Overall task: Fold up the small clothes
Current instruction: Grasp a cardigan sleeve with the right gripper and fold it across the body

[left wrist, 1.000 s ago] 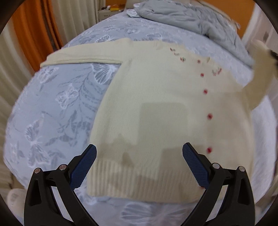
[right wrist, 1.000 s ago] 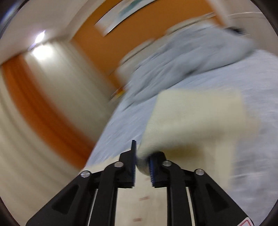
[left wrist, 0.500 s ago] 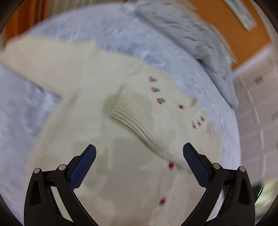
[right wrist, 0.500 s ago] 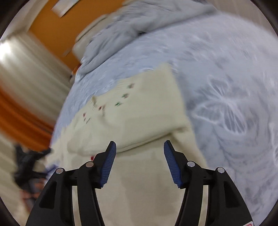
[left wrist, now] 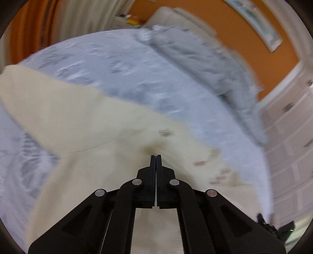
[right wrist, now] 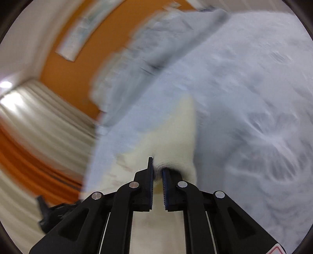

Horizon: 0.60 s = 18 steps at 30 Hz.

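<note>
The cream cardigan (left wrist: 93,121) lies spread on the bed (left wrist: 121,64), which is covered by a pale blue patterned sheet; it fills the lower left and centre of the left wrist view, one sleeve reaching toward the left edge. Small red marks on its front are blurred at lower right of centre. The left hand-held gripper (left wrist: 156,156) has its jaws pressed together, tips sunk into a pucker of the knit at centre frame. In the right wrist view, the right hand-held gripper (right wrist: 157,170) is closing, with a bunched fold of the cardigan (right wrist: 176,140) between its blue pads (right wrist: 165,187). A crumpled grey duvet (left wrist: 205,58) lies on the far part of the bed, apart from the cardigan. Behind it stand an orange wall (left wrist: 234,33) with a framed picture (left wrist: 256,23), pale curtains (left wrist: 82,17) at upper left, and white cabinet fronts (left wrist: 289,136) at the right edge. Both views are motion-blurred.
</note>
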Motion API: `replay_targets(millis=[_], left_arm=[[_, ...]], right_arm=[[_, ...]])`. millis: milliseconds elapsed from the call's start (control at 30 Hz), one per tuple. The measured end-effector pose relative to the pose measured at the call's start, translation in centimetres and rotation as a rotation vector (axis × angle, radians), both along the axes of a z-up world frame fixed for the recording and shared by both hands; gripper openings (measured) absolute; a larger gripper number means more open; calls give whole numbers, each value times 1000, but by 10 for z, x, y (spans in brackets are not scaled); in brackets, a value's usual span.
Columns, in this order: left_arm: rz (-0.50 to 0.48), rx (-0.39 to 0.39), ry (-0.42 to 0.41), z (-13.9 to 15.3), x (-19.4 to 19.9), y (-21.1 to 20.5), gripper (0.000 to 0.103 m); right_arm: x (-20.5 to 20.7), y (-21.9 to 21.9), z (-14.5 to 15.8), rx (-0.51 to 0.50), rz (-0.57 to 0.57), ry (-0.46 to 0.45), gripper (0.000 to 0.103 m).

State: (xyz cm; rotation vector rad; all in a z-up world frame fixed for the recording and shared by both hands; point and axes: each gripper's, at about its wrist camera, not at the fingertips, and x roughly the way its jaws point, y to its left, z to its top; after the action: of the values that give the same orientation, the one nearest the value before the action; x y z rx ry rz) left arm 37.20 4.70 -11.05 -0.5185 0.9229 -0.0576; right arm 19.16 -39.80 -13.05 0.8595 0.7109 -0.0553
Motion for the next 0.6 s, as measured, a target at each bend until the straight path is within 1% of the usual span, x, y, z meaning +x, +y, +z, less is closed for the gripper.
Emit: replay_targets(millis=[33, 67, 100, 133, 167, 200, 233, 267, 300, 333, 367, 433, 467, 500, 533, 567, 600], left_arm=[[20, 7, 83, -27, 2, 7, 0], [35, -6, 141, -46, 0, 13, 0], [41, -51, 145, -64, -7, 21, 0], [42, -56, 86, -62, -16, 24, 0], [39, -59, 79, -60, -20, 24, 0], [42, -103, 72, -56, -25, 26, 1], [41, -171, 57, -50, -28, 29, 4], [42, -217, 40, -46, -32, 31, 21], [50, -263, 18, -39, -34, 33, 54], [59, -287, 3, -33, -33, 33, 69], [62, -293, -2, -31, -30, 30, 84], [26, -268, 43, -38, -15, 13, 82], [-18, -240, 95, -48, -3, 1, 57], [-43, -193, 135, -54, 5, -8, 34], [-41, -110, 152, -59, 10, -14, 24], [-36, -91, 137, -56, 10, -13, 17], [-21, -115, 131, -54, 11, -8, 11]], right_arm=[[5, -3, -35, 22, -9, 145, 8], [4, -5, -50, 51, -4, 169, 4], [-3, -5, -46, 52, -12, 112, 6], [-5, -3, -41, 38, -8, 117, 8], [-5, 2, -31, 2, -4, 125, 13], [-6, 6, -25, -30, 4, 130, 15], [-7, 12, -18, -85, 16, 144, 15], [-9, 15, -12, -132, 16, 154, 18], [-11, 20, -5, -186, 14, 149, 19], [-14, 20, 0, -205, 14, 135, 19], [-10, 25, 6, -216, 21, 114, 19], [12, 40, 14, -204, 84, 76, 19], [11, 39, 14, -206, 111, 70, 18], [25, 46, 11, -210, 149, 70, 18], [38, 52, 7, -214, 170, 78, 18], [52, 60, -1, -224, 182, 115, 18], [66, 68, -9, -233, 199, 176, 18]])
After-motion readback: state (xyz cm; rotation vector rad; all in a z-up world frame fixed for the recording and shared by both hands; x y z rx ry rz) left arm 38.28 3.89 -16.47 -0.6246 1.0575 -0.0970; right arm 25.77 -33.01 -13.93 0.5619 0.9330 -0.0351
